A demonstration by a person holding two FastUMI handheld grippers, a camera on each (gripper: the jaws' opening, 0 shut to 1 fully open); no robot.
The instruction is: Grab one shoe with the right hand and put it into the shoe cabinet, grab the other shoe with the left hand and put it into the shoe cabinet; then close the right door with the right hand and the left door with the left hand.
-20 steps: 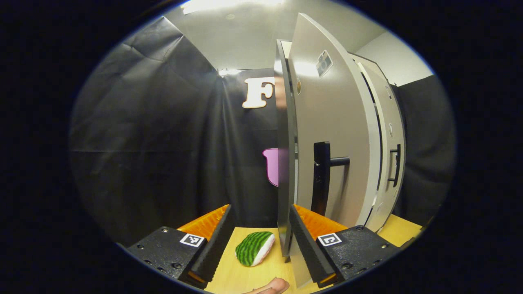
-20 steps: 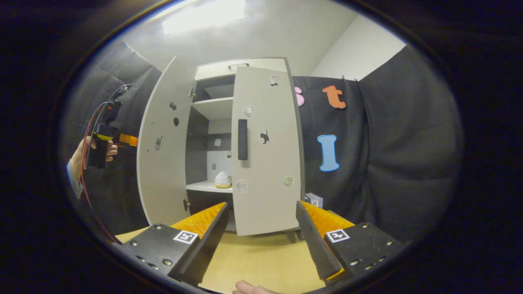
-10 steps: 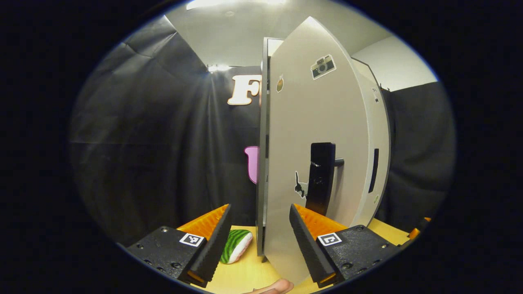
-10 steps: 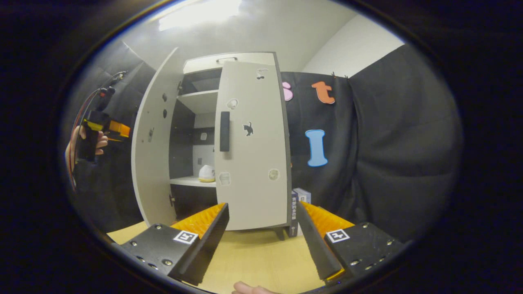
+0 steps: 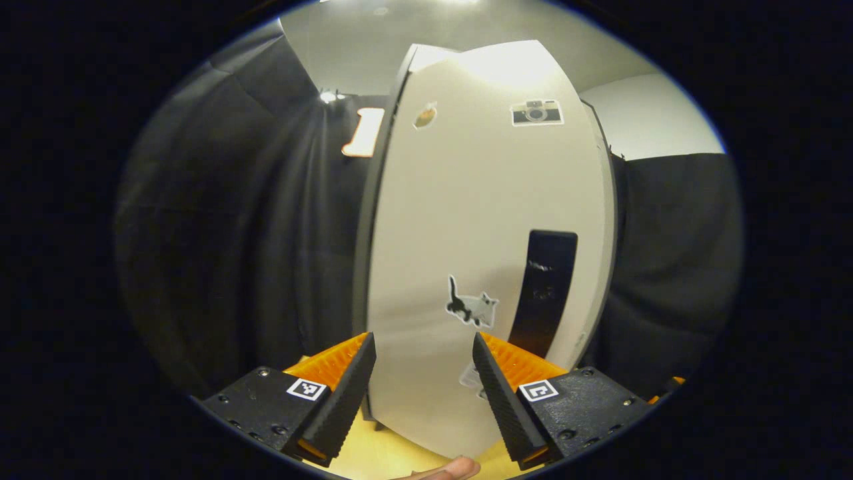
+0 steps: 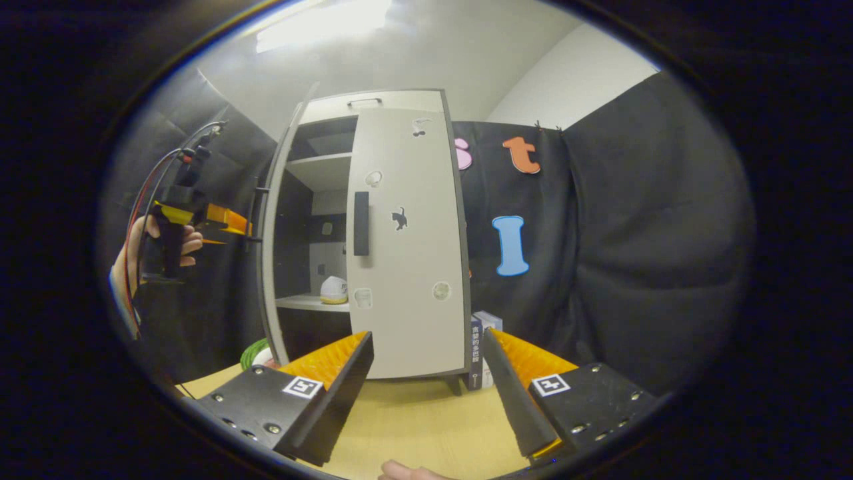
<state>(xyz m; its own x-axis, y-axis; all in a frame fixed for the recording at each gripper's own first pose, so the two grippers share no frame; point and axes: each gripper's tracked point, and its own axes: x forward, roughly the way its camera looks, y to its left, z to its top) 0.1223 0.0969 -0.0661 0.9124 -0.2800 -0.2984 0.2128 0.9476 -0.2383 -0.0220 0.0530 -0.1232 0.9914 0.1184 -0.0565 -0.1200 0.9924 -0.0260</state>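
Now closing the left door (image 5: 480, 253) with the left hand-held gripper (image 5: 423, 387), fingers spread, gripping nothing. Right hand-held gripper (image 6: 426, 380) likewise released; right door (image 6: 403, 247) nearly closed. Shoe (image 6: 332, 291) on shelf. Risk: slipping off the panel, leaving it ajar.

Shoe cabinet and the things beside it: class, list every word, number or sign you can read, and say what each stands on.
No text can be read.
Box beside the shoe cabinet: printed characters, too small to read.
Left door, stickers: pictures only, no words.
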